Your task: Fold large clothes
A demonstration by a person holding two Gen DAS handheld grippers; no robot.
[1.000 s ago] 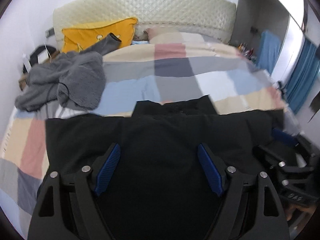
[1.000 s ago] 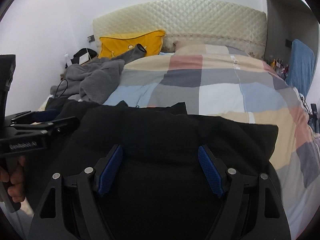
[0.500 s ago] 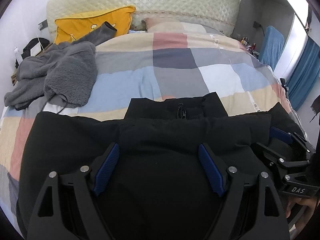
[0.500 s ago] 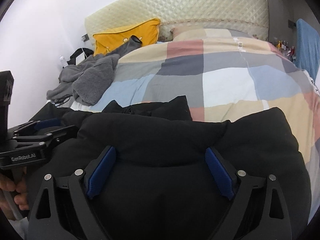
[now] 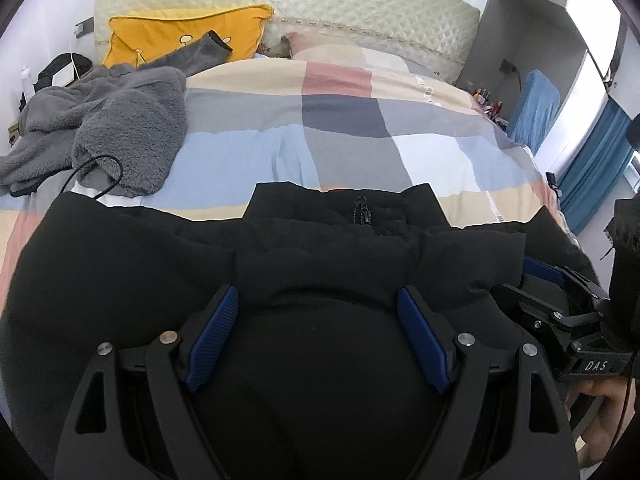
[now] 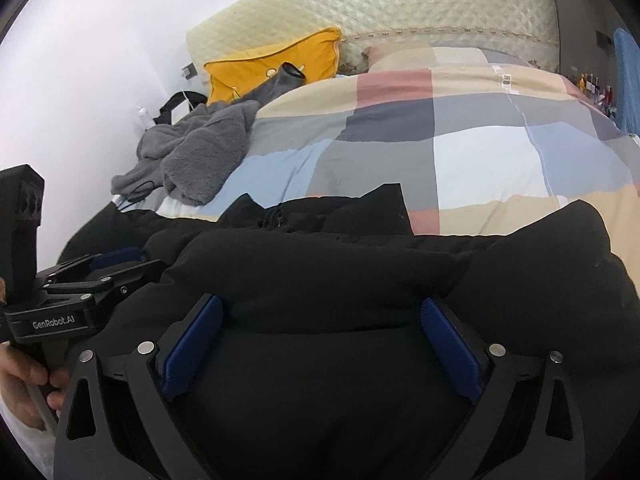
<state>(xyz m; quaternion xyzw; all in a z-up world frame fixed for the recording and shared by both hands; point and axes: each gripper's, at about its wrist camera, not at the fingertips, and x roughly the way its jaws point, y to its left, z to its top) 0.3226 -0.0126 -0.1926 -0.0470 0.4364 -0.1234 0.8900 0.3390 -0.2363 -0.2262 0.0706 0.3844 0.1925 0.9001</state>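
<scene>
Black padded fabric fills the lower half of both wrist views: the jacket (image 5: pixel 320 256) lies across the near end of the bed, its collar and zip pull (image 5: pixel 362 210) pointing toward the headboard, with a thick folded layer bulging up between each tool's fingers. The left gripper (image 5: pixel 318 334) has its jaws spread wide around that bulge, and the right gripper (image 6: pixel 320 340) stands the same way, blue pads apart with cloth rising between them; neither is pinching anything that I can see. The chief risk, as I judge it, is that puffy filling springs back once the tools lift away, undoing the fold, or that a pad snags only the top layer so the doubled edge slides crooked. The grey fleece garment (image 5: pixel 120 128) at the left of the frame and its thin black cord (image 5: pixel 96 172) sit just beside the jacket's left shoulder, so a sweep that way could drag them along. Compared with a second ago, both cameras sit lower and closer to the jacket, which now covers more of each view; the checked duvet (image 5: pixel 344 132) has retreated upward, and the zip pull has come into sight.
</scene>
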